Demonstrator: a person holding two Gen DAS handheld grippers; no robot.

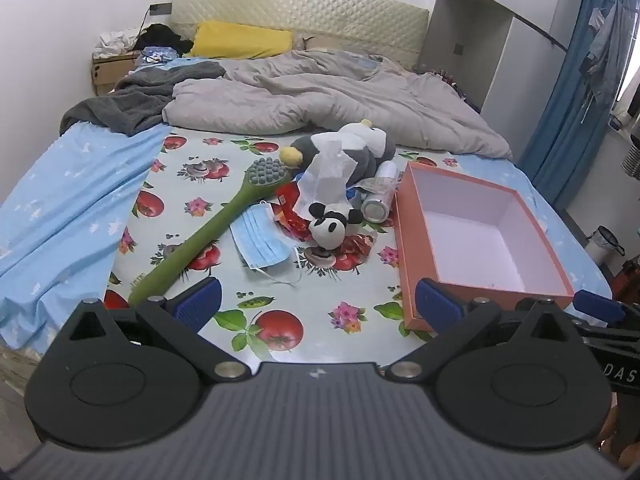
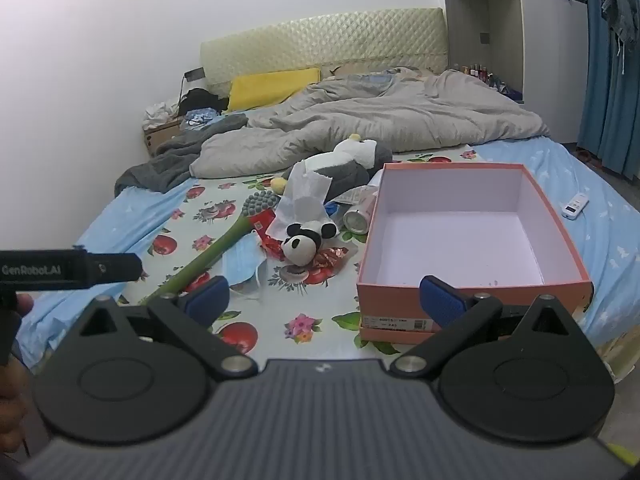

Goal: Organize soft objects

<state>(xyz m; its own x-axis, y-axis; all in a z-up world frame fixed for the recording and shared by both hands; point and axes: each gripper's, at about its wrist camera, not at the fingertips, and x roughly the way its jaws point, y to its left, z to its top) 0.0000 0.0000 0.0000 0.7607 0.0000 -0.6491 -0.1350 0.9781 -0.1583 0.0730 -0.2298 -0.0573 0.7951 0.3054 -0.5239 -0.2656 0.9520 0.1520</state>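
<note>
The small panda plush lies on the fruit-print cloth in the middle of the bed, at the near edge of a mixed pile. It rests on crumpled red wrappers, with a blue face mask just beside it on the left and a metal can just beside it on the right. Behind it lies a larger grey-and-white plush, partly covered by a clear plastic bag. A green long-handled massager runs diagonally, head toward the pile, handle toward the left tool.

The open orange box stands to the right of the pile, its white interior holding nothing visible; it is the likely container.

Key relation: from the left tool the panda lies ahead, almost on the centre line, slightly right. From the right tool it lies ahead and to the left, while the box sits directly ahead. Judgement: the left tool has the straighter approach to the panda; the right tool is nearer the box.

Both tools have their fingers spread wide apart, holding nothing, and both sit low over the near edge of the bed. The panda is compact, with no marked long axis; it will probably compress under grip.
</note>
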